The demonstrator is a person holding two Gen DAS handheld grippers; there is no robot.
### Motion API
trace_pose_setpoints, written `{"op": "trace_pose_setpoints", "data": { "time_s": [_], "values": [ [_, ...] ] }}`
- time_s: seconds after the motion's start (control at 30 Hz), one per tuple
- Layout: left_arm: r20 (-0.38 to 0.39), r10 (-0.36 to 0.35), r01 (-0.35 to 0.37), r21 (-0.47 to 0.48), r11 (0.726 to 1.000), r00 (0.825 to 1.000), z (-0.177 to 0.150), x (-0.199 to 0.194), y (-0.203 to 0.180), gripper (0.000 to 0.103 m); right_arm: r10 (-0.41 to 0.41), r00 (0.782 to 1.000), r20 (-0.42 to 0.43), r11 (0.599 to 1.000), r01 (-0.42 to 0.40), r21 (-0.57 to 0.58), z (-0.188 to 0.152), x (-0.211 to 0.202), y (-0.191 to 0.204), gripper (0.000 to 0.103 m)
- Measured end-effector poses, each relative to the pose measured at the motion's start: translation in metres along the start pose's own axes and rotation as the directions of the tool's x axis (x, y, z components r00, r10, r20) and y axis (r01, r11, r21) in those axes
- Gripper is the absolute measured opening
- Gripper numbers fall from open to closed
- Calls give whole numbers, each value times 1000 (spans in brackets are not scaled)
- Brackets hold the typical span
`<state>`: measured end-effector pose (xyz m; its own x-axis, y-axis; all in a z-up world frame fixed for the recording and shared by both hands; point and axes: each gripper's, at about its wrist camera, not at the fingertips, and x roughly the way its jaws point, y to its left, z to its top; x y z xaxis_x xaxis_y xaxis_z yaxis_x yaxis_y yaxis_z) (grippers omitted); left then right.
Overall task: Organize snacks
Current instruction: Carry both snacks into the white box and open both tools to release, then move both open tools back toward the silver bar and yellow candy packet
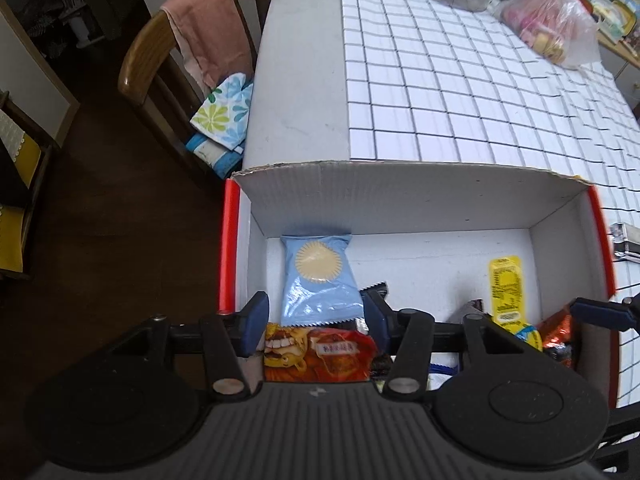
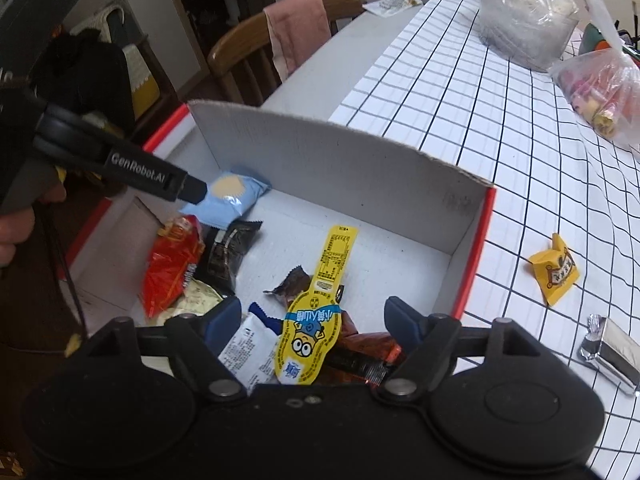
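Left gripper (image 1: 316, 322) part open above blue packet (image 1: 316, 276), nothing clamped. Right gripper (image 2: 312, 320) wide, empty, over yellow packet (image 2: 320, 304); both inside white box (image 2: 320, 152). Probably light, crinkly, slippery film wrappers; best pinched across the flat, sealed edges.

1. The box (image 2: 320, 152) is matt white corrugated cardboard with a ragged top edge and a glossy red outside.
2. Inside the box, the blue snack packet (image 1: 316, 276) is shiny plastic film, pretty crinkly.
3. Beyond the box, the grid tablecloth (image 1: 460, 80) looks like smooth matt cloth.
4. Right of the box, the silver wrapper (image 2: 612, 354) is foil.
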<state>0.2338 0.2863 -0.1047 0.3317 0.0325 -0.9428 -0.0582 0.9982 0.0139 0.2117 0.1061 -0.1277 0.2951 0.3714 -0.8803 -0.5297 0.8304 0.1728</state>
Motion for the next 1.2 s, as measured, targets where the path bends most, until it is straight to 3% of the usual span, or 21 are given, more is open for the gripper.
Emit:
{"op": "trace_pose_setpoints", "data": {
  "time_s": [0.07,0.27,0.43,0.83,1.2],
  "values": [
    [24,-13,13,3,1000,1000,-5,-8,-2,59,11,1000,17,1000,-11,5,-2,-8,0,81],
    [96,-48,46,25,999,994,-19,-31,-13,63,44,996,81,998,-46,31,-8,-39,-1,92],
    [157,-68,63,42,997,985,-32,-53,-29,63,55,990,132,997,-61,41,-15,-63,-7,94],
    [344,-142,113,102,988,928,-56,-106,-92,76,75,969,234,992,-95,77,-49,-119,-42,103],
    [397,-163,136,94,986,903,-61,-116,-175,77,27,962,273,994,-55,96,-74,-154,-108,103]
  ]
}}
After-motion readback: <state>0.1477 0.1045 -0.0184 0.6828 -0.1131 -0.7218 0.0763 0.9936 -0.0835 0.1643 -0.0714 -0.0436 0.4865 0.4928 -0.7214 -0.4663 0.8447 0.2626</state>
